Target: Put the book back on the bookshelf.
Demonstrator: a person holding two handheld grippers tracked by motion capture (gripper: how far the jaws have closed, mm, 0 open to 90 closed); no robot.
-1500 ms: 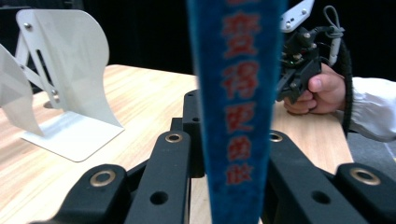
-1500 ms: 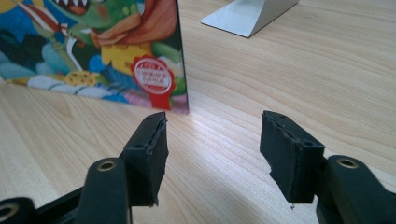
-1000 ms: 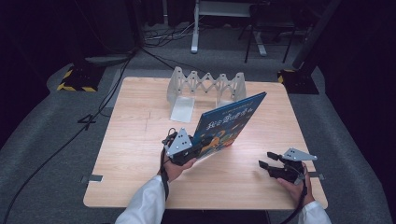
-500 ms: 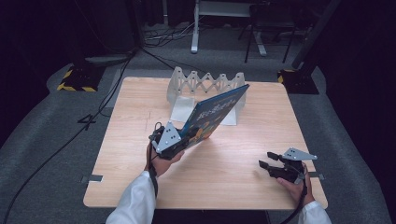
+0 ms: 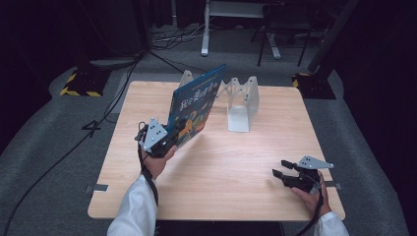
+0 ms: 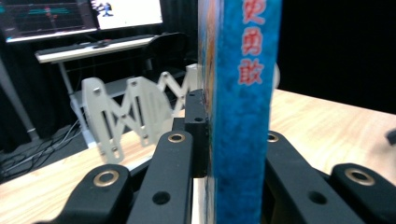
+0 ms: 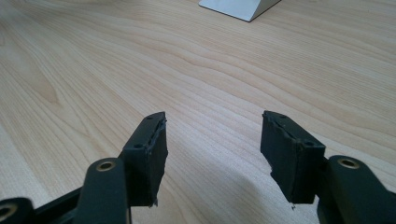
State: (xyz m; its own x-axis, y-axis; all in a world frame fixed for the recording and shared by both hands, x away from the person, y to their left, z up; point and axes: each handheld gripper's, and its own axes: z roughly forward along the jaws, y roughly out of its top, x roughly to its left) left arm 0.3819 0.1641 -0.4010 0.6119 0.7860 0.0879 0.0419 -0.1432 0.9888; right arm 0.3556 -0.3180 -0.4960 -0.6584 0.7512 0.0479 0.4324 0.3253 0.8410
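A blue picture book (image 5: pixel 196 105) with a bright cover is held up on edge above the table's left half. My left gripper (image 5: pixel 171 138) is shut on its lower corner. In the left gripper view the blue spine (image 6: pixel 243 93) with red characters stands upright between the two black jaws of that gripper (image 6: pixel 229 140). A white zigzag book rack (image 5: pixel 241 101) stands at the back middle of the table, partly hidden behind the book. My right gripper (image 5: pixel 279 169) rests low at the front right, open, with bare wood between its jaws (image 7: pixel 212 140).
The light wooden table (image 5: pixel 236 162) has free surface between the two hands. The rack's ribs (image 6: pixel 126 112) show left of the book, and its white foot (image 7: pixel 240 7) lies far ahead of the right jaws. Dark floor, cables and a desk lie beyond.
My left hand has carried the book to the left and a little up, tipping it more upright in front of the rack's left end. The right gripper has stayed put.
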